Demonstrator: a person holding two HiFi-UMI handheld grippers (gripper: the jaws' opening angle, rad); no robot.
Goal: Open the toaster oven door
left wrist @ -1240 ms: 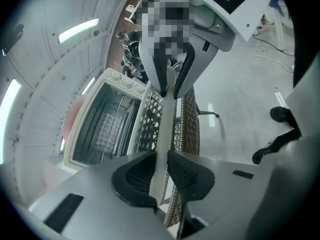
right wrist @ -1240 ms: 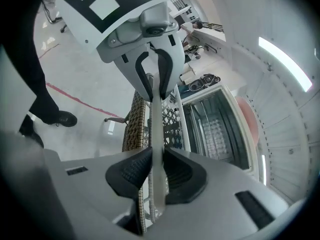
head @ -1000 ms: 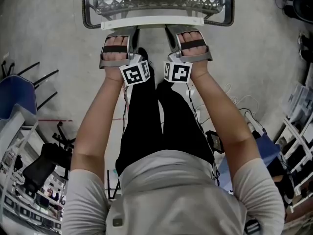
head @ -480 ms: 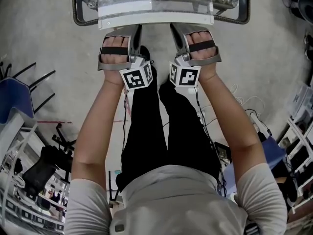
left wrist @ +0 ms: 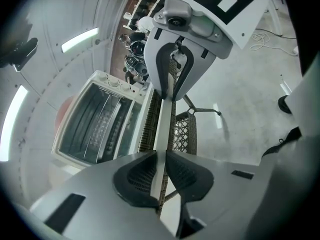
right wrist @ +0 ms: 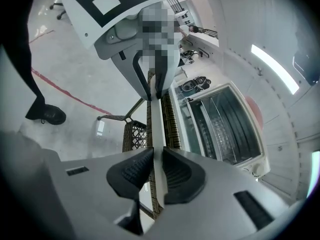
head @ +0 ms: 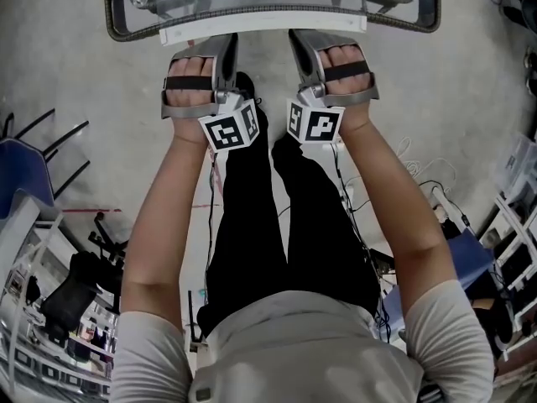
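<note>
The toaster oven is white with a glass front, and racks show behind the glass; it also appears at the right of the right gripper view. Its long white door handle runs across the top of the head view, over the near edge of a wicker table. My left gripper and right gripper both hold this bar, side by side. In each gripper view the handle passes between the dark pads. Both sets of jaws are closing, pads against the bar. I cannot tell the door's tilt.
The oven stands on a dark wicker table with a lattice side. The person's black-clad legs stand on grey concrete floor. A blue chair is at the left, shelving and cables at the right.
Both grippers and the white handle have shifted up the head view. The wicker table frame now looks wider and closer. The hands stay on the bar.
</note>
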